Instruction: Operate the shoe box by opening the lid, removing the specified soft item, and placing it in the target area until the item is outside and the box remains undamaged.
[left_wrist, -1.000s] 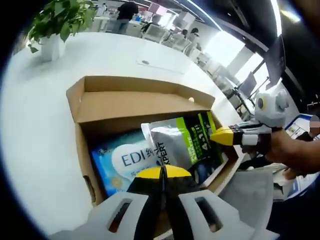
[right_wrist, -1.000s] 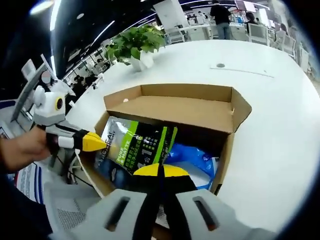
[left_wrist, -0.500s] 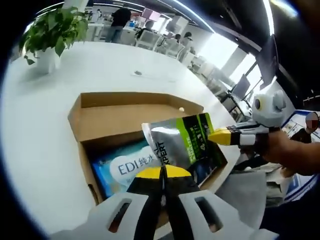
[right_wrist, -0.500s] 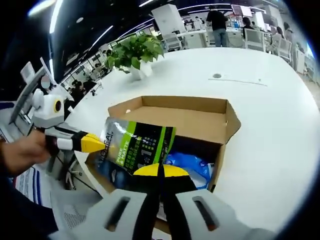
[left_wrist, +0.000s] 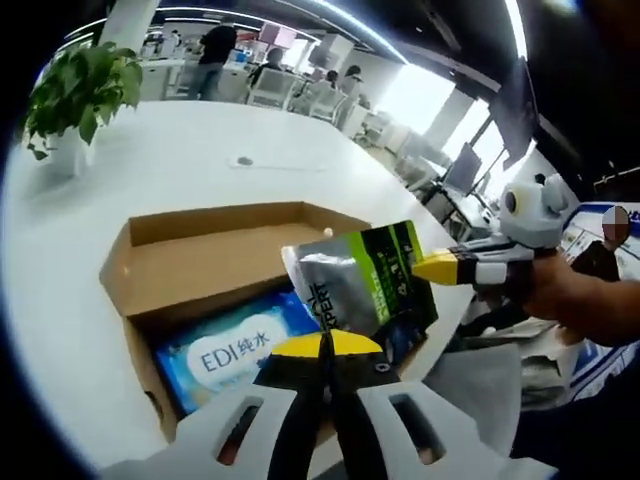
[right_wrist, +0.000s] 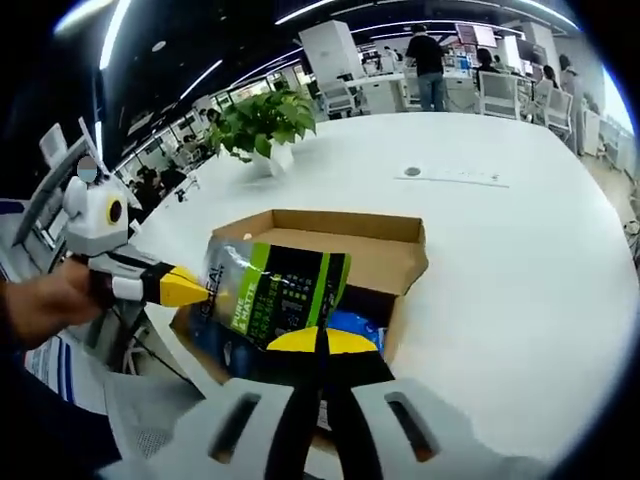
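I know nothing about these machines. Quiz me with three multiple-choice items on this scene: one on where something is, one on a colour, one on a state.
1. Where is the potted plant?
A. in the box
B. on the white table, beyond the box
C. on the floor

2. What colour is the pack lying in the shoe box?
A. blue
B. red
C. orange

3. The box lid is:
A. taped shut
B. open
C. missing

Answers: 1 B, it stands on the tabletop behind the box. 2 A, blue wrapper with a white label. 3 B, the lid stands back and the inside shows, while both grippers hold the green-and-silver pouch above it.
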